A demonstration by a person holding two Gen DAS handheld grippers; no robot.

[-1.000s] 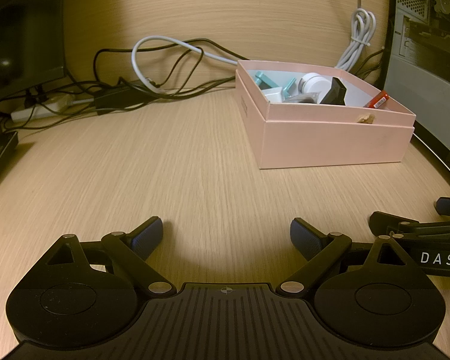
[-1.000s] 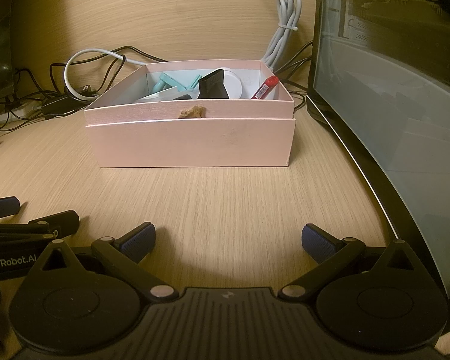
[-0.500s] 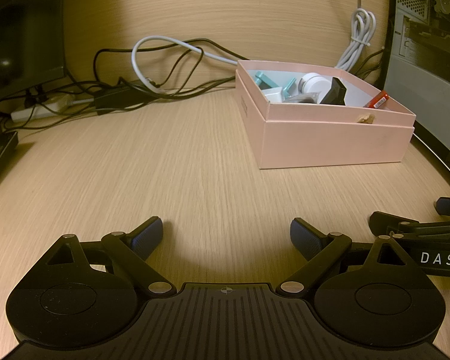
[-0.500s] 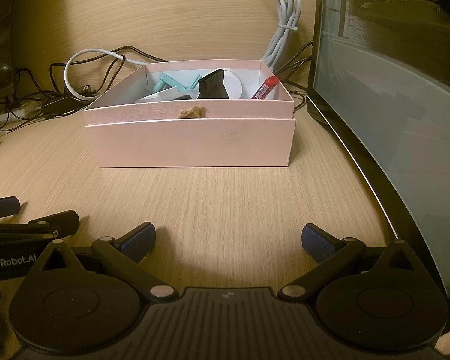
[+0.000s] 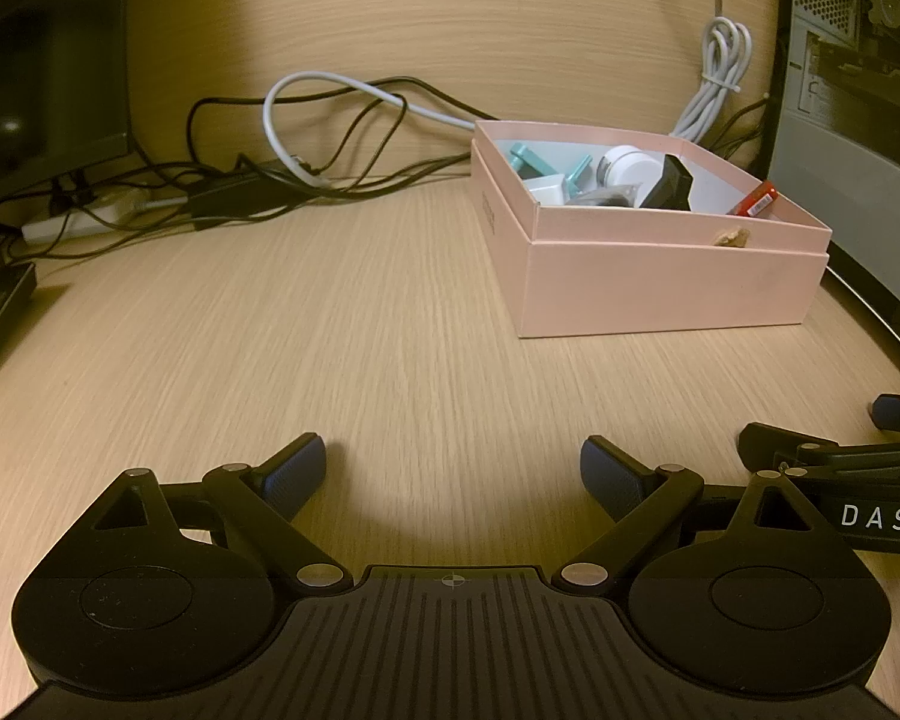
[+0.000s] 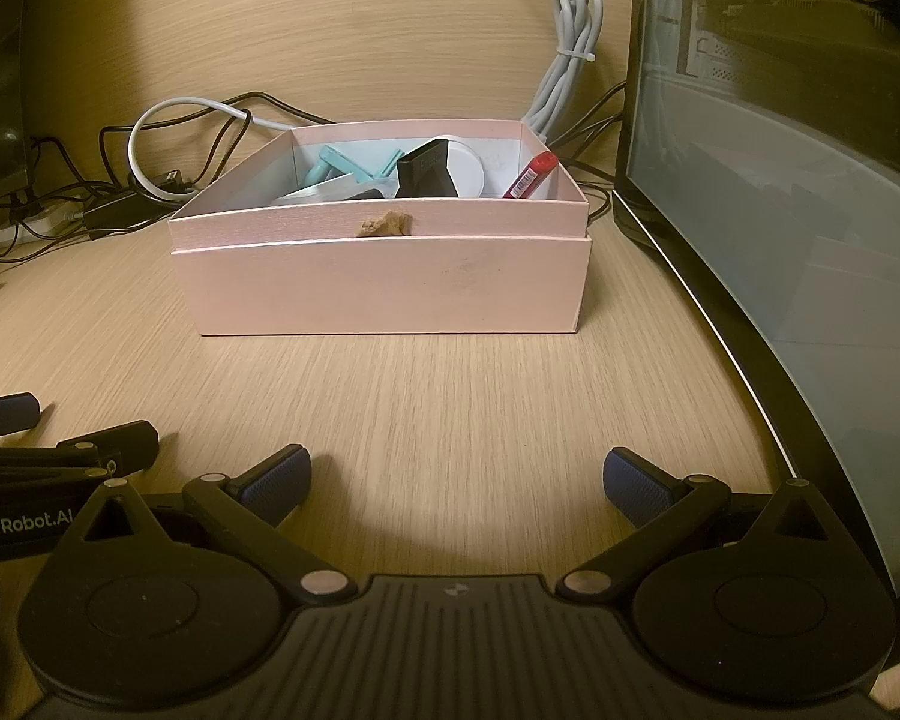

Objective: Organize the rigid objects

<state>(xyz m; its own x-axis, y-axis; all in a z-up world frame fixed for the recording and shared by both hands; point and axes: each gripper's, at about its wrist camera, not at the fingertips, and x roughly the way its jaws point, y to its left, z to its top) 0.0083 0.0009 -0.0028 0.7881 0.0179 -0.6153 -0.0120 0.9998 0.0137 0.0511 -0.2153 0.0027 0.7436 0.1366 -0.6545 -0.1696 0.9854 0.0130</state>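
Observation:
A pink cardboard box [image 6: 390, 288] [image 5: 666, 282] stands on the wooden desk, straight ahead in the right wrist view and at the right in the left wrist view. Inside lie a teal plastic piece [image 6: 336, 162], a black block [image 6: 429, 171], a white round object [image 6: 468, 171] and a red tube [image 6: 531, 174] leaning in the right corner. My left gripper [image 5: 453, 471] rests open low over bare desk, well short of the box. To its right, my right gripper [image 6: 456, 477] is also open and holds nothing.
Tangled black and white cables [image 5: 306, 156] and a power strip [image 5: 72, 222] lie along the back wall. A computer case with a glass side [image 6: 780, 210] stands close on the right. A dark monitor [image 5: 42, 90] stands at the left.

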